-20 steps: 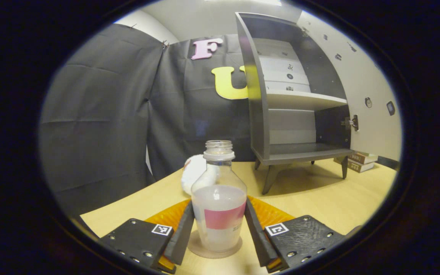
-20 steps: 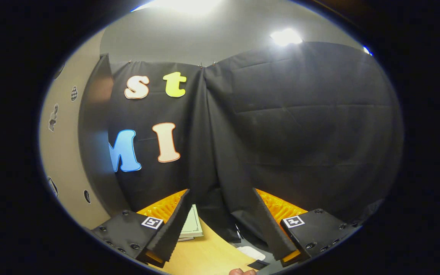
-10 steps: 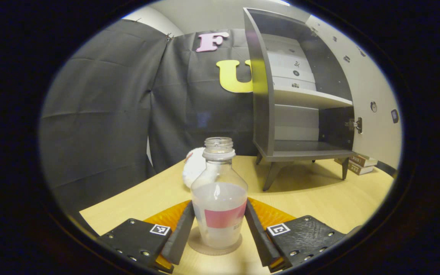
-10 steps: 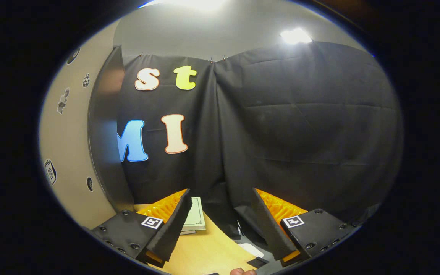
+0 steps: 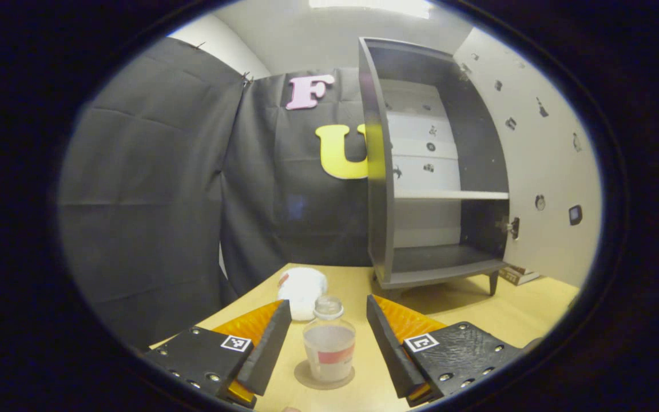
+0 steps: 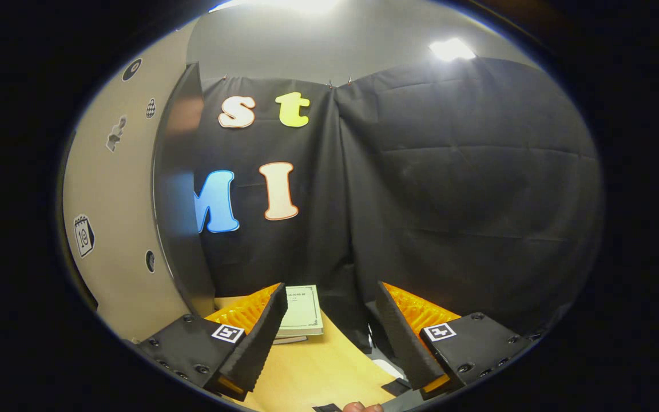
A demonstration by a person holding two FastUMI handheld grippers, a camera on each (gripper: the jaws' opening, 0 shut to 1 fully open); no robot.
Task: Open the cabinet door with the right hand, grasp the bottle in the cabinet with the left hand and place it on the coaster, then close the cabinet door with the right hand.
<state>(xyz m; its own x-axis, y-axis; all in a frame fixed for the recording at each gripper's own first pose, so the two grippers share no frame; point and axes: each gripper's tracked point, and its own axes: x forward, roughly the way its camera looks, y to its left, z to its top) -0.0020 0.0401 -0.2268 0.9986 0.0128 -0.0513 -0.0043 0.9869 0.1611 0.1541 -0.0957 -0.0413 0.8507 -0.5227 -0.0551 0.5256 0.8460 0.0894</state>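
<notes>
Here, in the left gripper view, the bottle (image 5: 329, 345) stands upright, its long axis straight up and its uncapped mouth toward the ceiling. It is clear plastic with a rounded shoulder, a narrow threaded neck, cloudy liquid in its lower part and a pink band of label around the middle. Its base sits on the round brown coaster (image 5: 324, 378), which lies on the light wooden table (image 5: 507, 315) near the edge closest to me. My left gripper (image 5: 328, 337) is spread wide: the bottle stands between my two fingers, a clear gap on each side, touching neither one. Just behind the bottle lies a white fluffy ball (image 5: 302, 285). Farther back toward the far edge stands the grey cabinet (image 5: 376, 189) on short legs, its shelves bare, its pale door (image 5: 541, 166) swung open to the right. Some books (image 5: 517, 276) lie under the door's lower edge.

In the right gripper view, my right gripper (image 6: 331, 335) is also released, fingers well apart and nothing between them. The cabinet door (image 6: 115, 229) fills the left side, with its dark edge beside the booth wall. A pale green book (image 6: 302, 311) lies at the far corner of the table (image 6: 312, 372), just beyond my left finger. At the bottom edge a bit of a fingertip (image 6: 358, 407) shows.
</notes>
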